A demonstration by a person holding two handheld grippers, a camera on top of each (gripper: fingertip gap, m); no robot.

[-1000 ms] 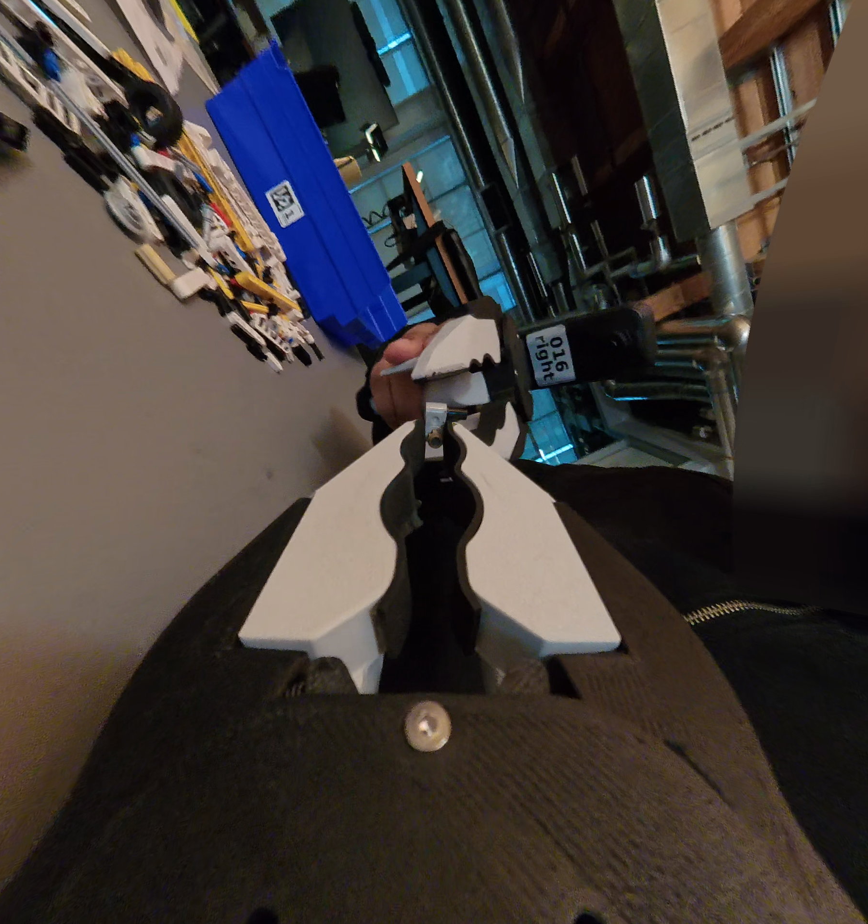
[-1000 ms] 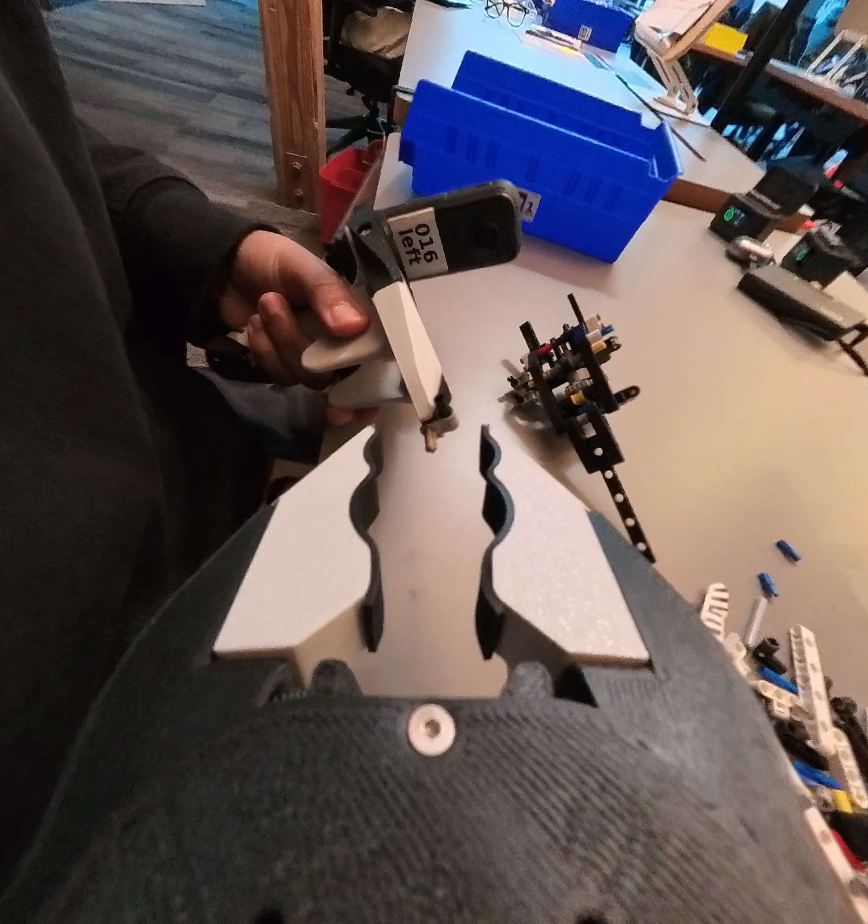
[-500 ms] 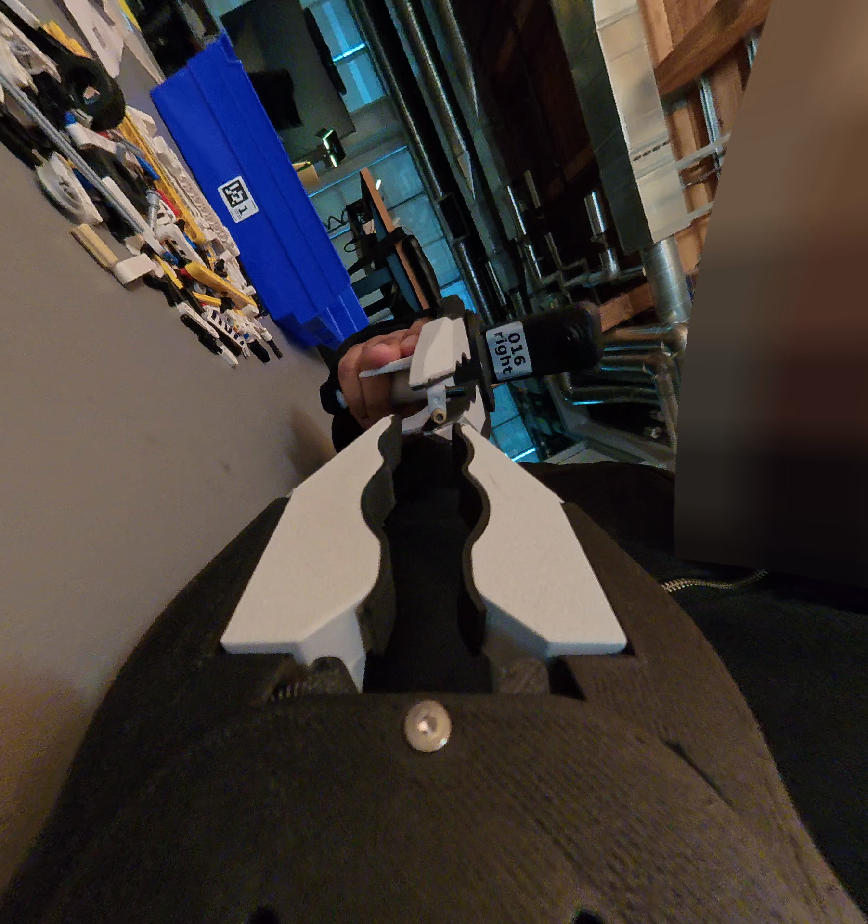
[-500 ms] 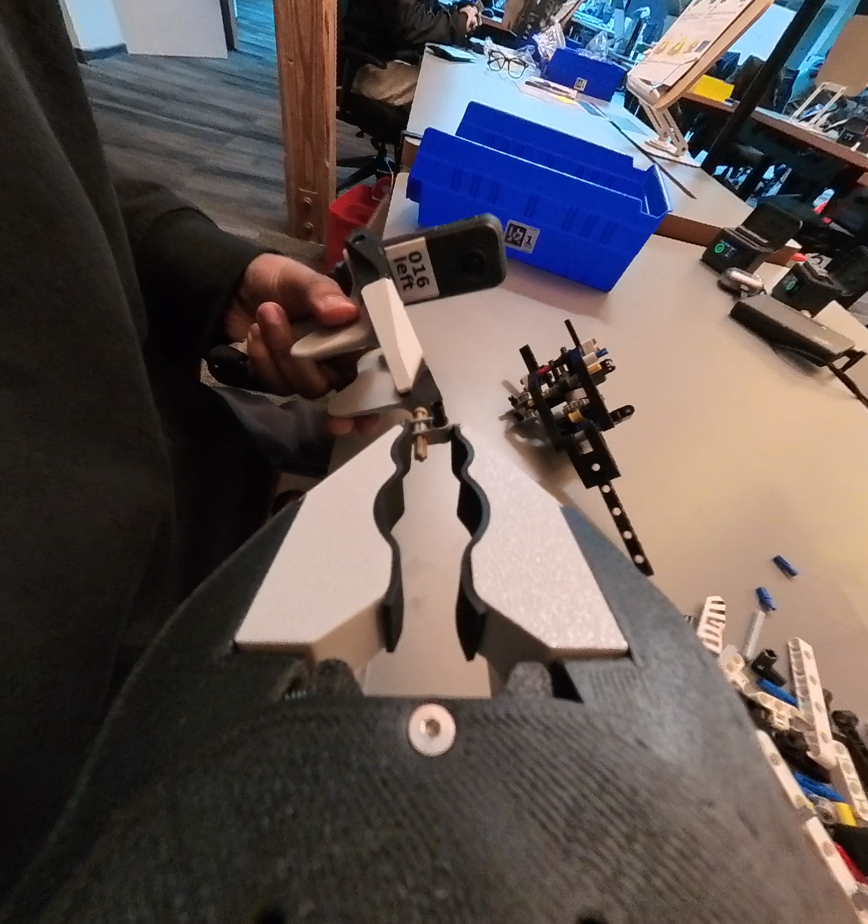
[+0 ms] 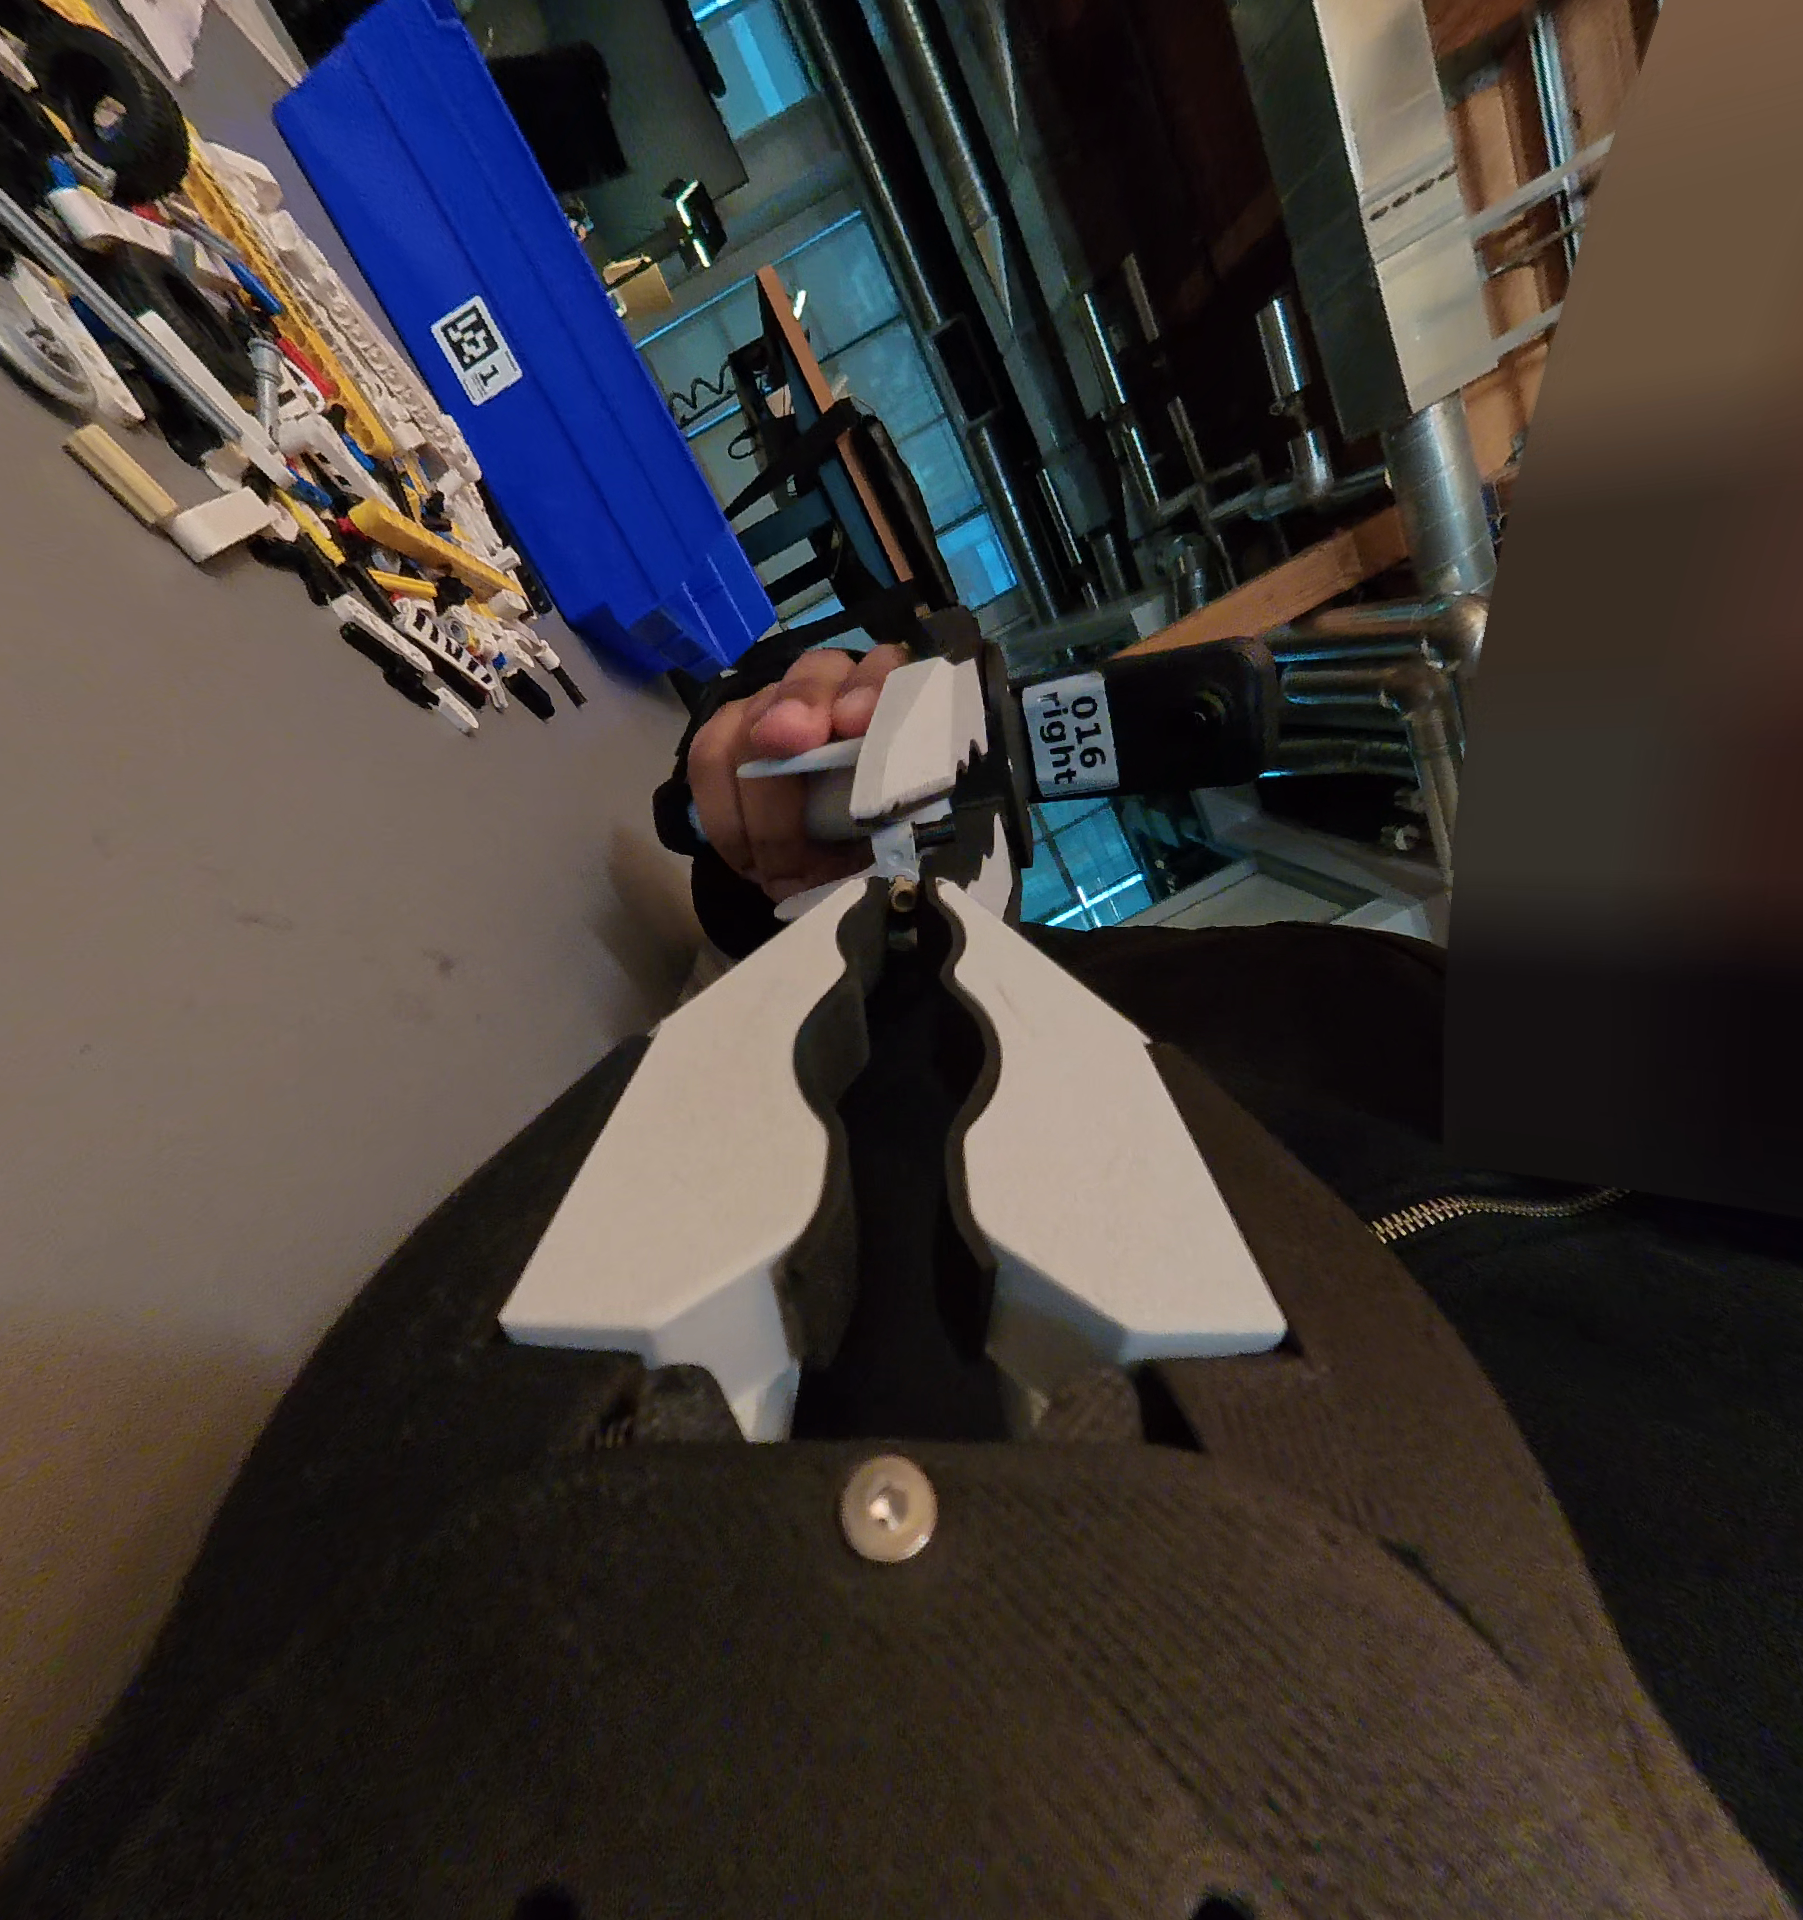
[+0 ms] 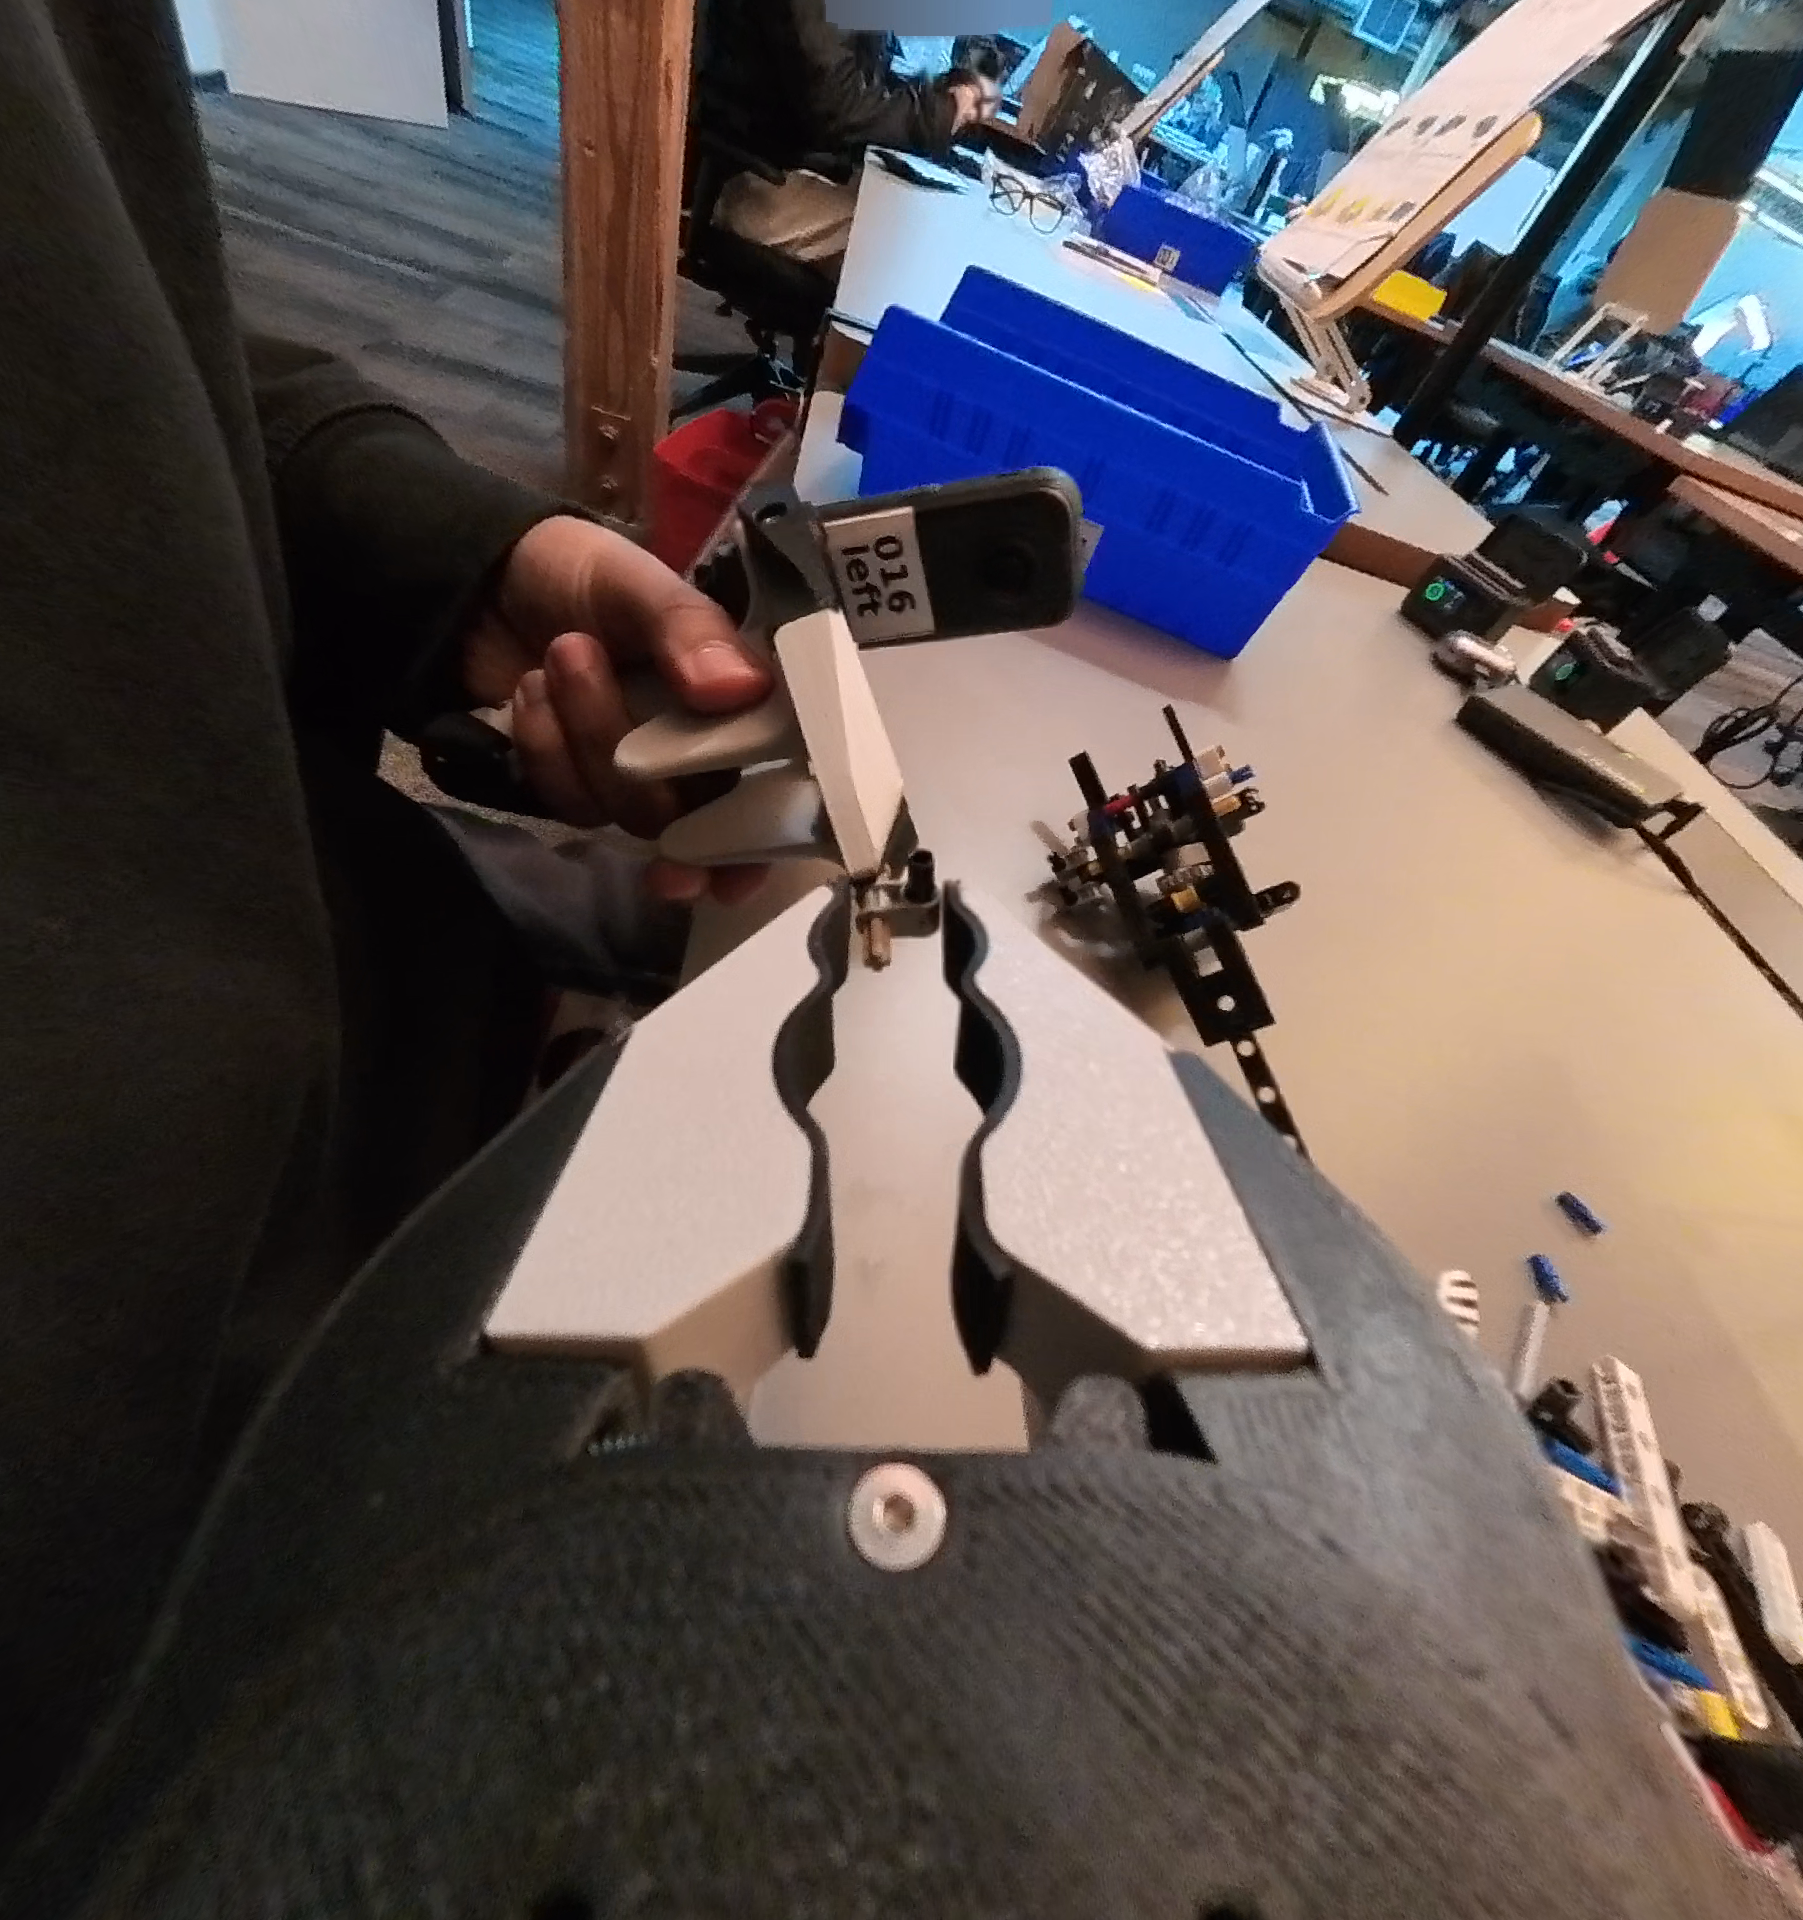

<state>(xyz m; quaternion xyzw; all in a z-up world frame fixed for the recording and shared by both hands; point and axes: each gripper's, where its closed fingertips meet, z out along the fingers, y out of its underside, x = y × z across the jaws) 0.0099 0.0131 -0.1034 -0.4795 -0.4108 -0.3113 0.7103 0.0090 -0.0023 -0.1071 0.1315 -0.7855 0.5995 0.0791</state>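
Observation:
Both grippers meet in the air over the near edge of the grey table [image 6: 1396, 987]. My right gripper [image 6: 895, 904] is shut on a small grey connector [image 6: 912, 914] with a black pin [image 6: 920, 868] standing up from it. A tan pin [image 6: 876, 948] runs through the connector's other end. My left gripper [image 5: 902, 906] is shut on the tan pin [image 5: 902, 894]; in the right wrist view its fingertips [image 6: 866, 862] come down onto the pin from above. In the left wrist view the right gripper [image 5: 912, 831] holds the connector [image 5: 899, 847] just beyond my tips.
A black beam assembly [image 6: 1167, 862] stands on the table to the right. A blue bin [image 6: 1084, 488] sits behind it. Loose building parts lie at the right [image 6: 1655, 1507] and show in the left wrist view [image 5: 253, 364]. Black devices [image 6: 1562, 727] lie far right. A wooden post [image 6: 622, 239] stands behind. The tips of both grippers are at nearly the same place. Left tips and right tips are each some 15 centimeters from the black beam assembly [image 6: 1167, 862].
The left gripper held the piece, then the right gripper closed on the connector. The left jaws opened and have shut again on the tan pin. Both grippers shifted slightly.

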